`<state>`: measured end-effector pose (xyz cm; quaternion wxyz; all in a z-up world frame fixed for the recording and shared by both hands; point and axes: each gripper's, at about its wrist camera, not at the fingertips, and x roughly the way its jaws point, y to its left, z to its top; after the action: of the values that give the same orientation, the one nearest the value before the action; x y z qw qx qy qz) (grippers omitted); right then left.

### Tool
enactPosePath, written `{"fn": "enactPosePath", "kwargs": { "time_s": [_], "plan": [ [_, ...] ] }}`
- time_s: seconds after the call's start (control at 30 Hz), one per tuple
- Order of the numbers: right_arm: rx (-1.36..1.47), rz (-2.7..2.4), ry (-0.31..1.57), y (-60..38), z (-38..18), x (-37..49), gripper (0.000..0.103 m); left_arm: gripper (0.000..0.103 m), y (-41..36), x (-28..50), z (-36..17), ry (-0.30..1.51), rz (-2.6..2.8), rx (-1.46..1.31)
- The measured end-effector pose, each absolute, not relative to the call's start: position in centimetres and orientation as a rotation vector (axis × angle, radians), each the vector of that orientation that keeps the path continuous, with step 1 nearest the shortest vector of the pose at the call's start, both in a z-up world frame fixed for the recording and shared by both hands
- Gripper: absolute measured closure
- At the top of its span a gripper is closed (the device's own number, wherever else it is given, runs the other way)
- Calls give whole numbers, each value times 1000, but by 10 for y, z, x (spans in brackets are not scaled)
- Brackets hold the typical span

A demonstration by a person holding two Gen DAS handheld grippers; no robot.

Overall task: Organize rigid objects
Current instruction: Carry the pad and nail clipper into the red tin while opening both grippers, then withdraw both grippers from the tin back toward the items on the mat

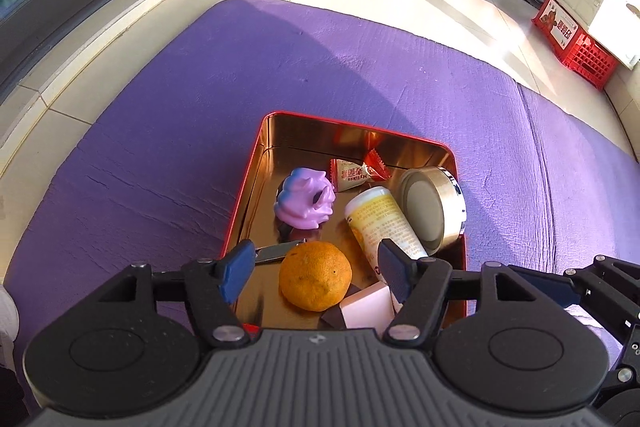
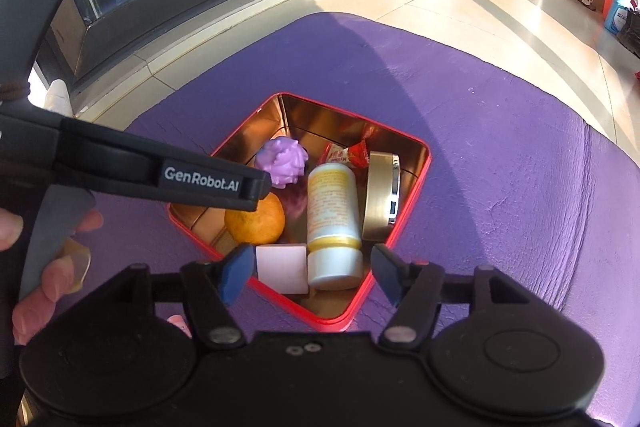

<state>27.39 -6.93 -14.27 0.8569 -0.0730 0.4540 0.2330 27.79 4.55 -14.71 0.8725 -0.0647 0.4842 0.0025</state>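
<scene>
Blue-padded left gripper [image 1: 316, 273]: jaws wide apart, nothing held, poised low over the near end of the red tin [image 1: 256, 163], the orange [image 1: 315, 275] sitting between the pads but untouched. Right gripper [image 2: 310, 273]: likewise spread and empty, hovering above the tin's near corner.

Step in hand, as judged: the collecting looks close to finished, since no loose item shows on the purple mat [image 1: 160, 147]. If anything inside needs settling, approach from above, close on the widest firm part, and keep the two tools from crossing, as they hang close together over the same tin.

Contents of the tin, which rests on the mat with a gold, mirror-like interior:
- Orange, round and dimpled, near the left wall.
- Pink block [image 1: 368, 309], pale and square-edged, at the near end, just beside the orange.
- Yellow-labelled white bottle [image 1: 384, 223], lying on its side, cap toward the near end.
- Round gold case [image 1: 434, 209], tilted on edge against the right wall, touching the bottle.
- Purple moulded toy [image 1: 306, 199], glossy, toward the far left.
- Red-and-white wrapped candy [image 1: 358, 173], at the far end.
</scene>
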Motion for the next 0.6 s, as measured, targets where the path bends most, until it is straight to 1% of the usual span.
{"fn": "enactPosePath", "kwargs": {
  "time_s": [0.1,0.17,0.23,0.27,0.33,0.47,0.6],
  "plan": [
    [-136,489,942,-77,-131,265,31,36,43,269,-134,995,3,-137],
    [-117,491,934,-82,-125,259,23,35,42,263,-127,983,-2,-137],
    [-100,494,922,-87,-117,254,20,29,39,254,-119,968,-4,-133],
    [-93,496,914,-90,-112,250,14,28,38,251,-116,962,-4,-129],
    [-81,491,893,-95,-104,242,8,27,36,242,-107,949,-2,-120],
    [-48,490,876,-103,-98,233,2,26,35,228,-95,931,-4,-120],
    [-23,483,867,-113,-90,220,1,26,33,211,-85,917,-3,-119]
  ]
}}
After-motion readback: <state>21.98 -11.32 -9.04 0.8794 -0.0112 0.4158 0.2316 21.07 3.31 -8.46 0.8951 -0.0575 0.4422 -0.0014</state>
